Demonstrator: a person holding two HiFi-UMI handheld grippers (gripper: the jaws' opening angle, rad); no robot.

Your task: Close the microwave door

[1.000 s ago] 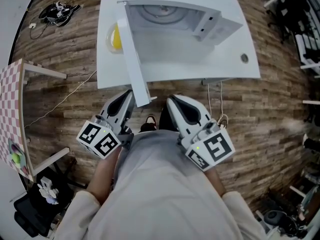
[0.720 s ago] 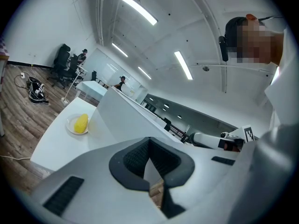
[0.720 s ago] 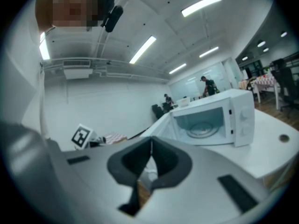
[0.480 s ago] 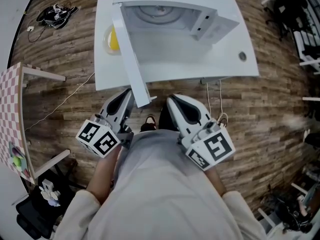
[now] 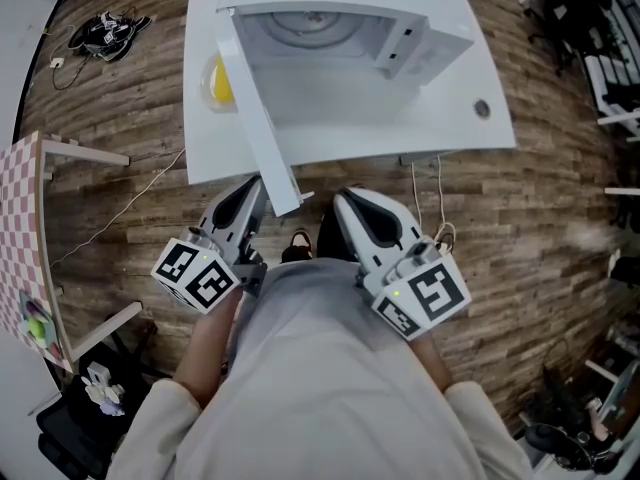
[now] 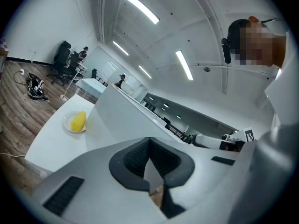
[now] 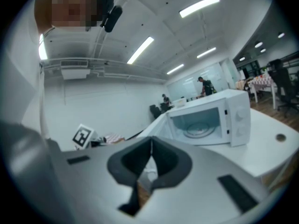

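Observation:
A white microwave (image 5: 340,28) stands on a white table (image 5: 470,78), with its cavity and glass turntable showing. Its door (image 5: 258,108) is swung wide open and reaches past the table's front edge towards me. My left gripper (image 5: 256,188) is held near my body, just below the door's free end, jaws shut and empty. My right gripper (image 5: 343,200) hangs beside it, also shut on nothing. In the left gripper view the door (image 6: 121,120) fills the middle beyond the left gripper (image 6: 150,141). In the right gripper view the open microwave (image 7: 210,120) lies ahead, right of the right gripper (image 7: 151,143).
A yellow corn cob on a plate (image 5: 220,80) lies on the table left of the door. A cord (image 5: 425,193) hangs from the table's front edge. A checkered table (image 5: 25,198) stands at the left and cables (image 5: 105,28) lie on the wooden floor.
The table and microwave have drifted slightly up and left in the head view. Both grippers stay where they were, still shut.

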